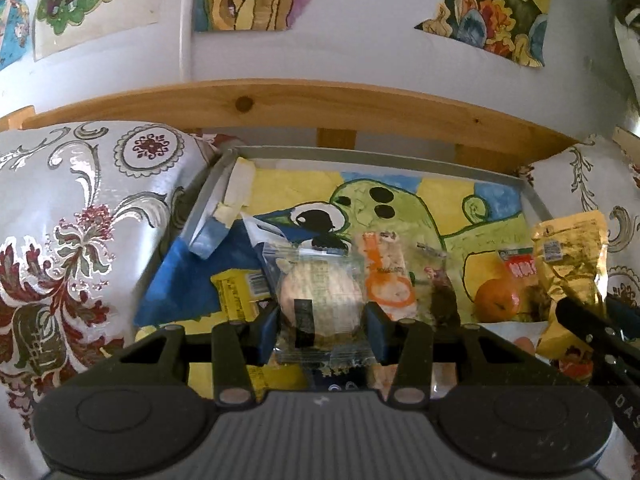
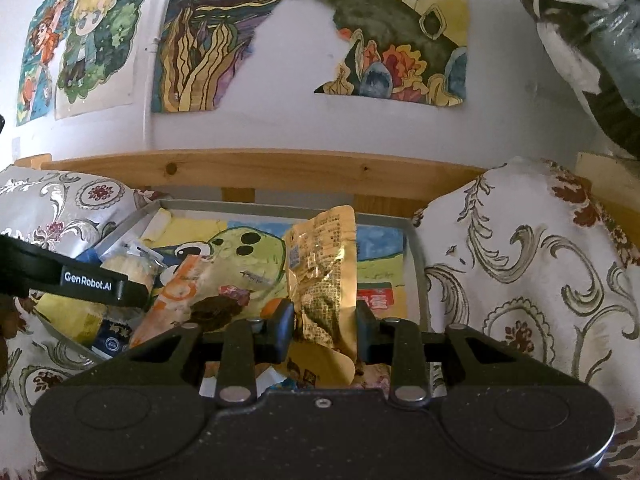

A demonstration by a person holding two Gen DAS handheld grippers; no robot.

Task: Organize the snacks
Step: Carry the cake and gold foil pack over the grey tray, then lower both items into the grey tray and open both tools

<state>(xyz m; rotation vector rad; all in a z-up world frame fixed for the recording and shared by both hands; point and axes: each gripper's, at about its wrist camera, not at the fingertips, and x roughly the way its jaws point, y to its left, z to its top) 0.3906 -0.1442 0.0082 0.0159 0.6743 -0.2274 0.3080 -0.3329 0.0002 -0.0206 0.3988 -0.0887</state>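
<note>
Both tools (image 1: pixel 322 330) (image 2: pixel 325 330) level, clamping packets (image 1: pixel 320 300) (image 2: pixel 324 280).

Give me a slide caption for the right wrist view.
Right tongs lift a gold pouch over the snack tray, left tongs alongside.

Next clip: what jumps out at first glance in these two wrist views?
Each tool has a snack packet between its fingers: the left tool around a clear-wrapped round cake, the right tool around a tall gold foil pouch. Behind them lies a grey tray lined with a bright cartoon drawing and strewn with more snacks. Colourful paintings cover the white wall above.
</note>
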